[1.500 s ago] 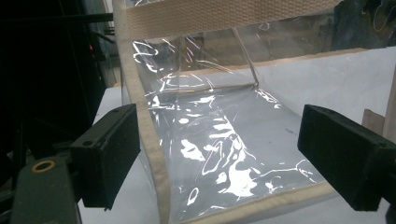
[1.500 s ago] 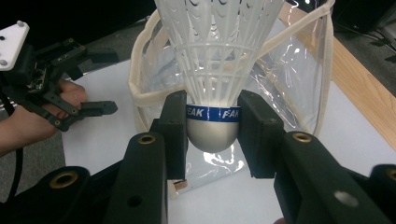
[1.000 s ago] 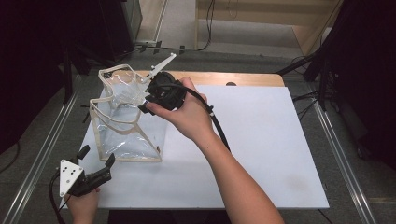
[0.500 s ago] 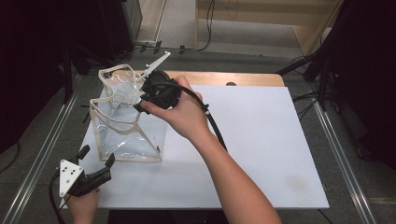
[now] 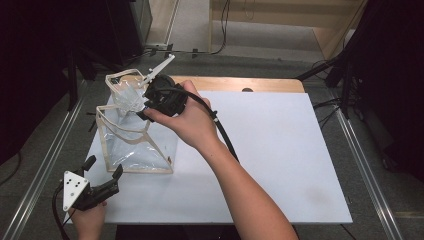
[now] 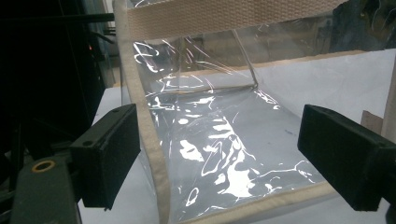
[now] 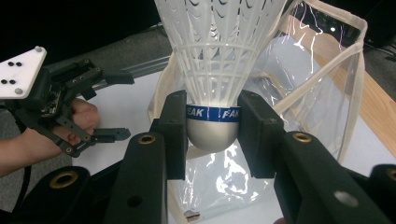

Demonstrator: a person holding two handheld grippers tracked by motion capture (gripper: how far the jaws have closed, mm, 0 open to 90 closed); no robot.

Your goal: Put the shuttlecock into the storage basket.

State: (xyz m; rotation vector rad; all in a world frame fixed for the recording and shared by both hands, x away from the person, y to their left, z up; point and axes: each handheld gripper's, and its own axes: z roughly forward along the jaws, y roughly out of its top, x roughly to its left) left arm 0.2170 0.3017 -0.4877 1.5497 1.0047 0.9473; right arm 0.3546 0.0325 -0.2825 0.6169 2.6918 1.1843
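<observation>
A white plastic shuttlecock (image 7: 215,51) with a blue band and a rounded base sits skirt forward between the jaws of my right gripper (image 7: 214,116), which is shut on it. That right gripper (image 5: 144,102) hovers over the open mouth of a clear plastic bag (image 5: 135,150) trimmed in beige webbing, standing at the table's left. Through the right gripper view, the bag (image 7: 317,79) lies just beyond the shuttlecock. My left gripper (image 5: 104,167) rests open near the front left corner, its jaws wide apart and facing the bag (image 6: 224,154) from close by.
The bag stands on a white board (image 5: 280,150) laid over a wooden table whose edge (image 5: 240,84) shows at the back. Metal rails (image 5: 365,165) run along both sides. The right gripper's cable (image 5: 225,135) trails over the forearm.
My right gripper has shifted a little to the left with the shuttlecock, further over the bag's mouth. The left gripper has stayed put.
</observation>
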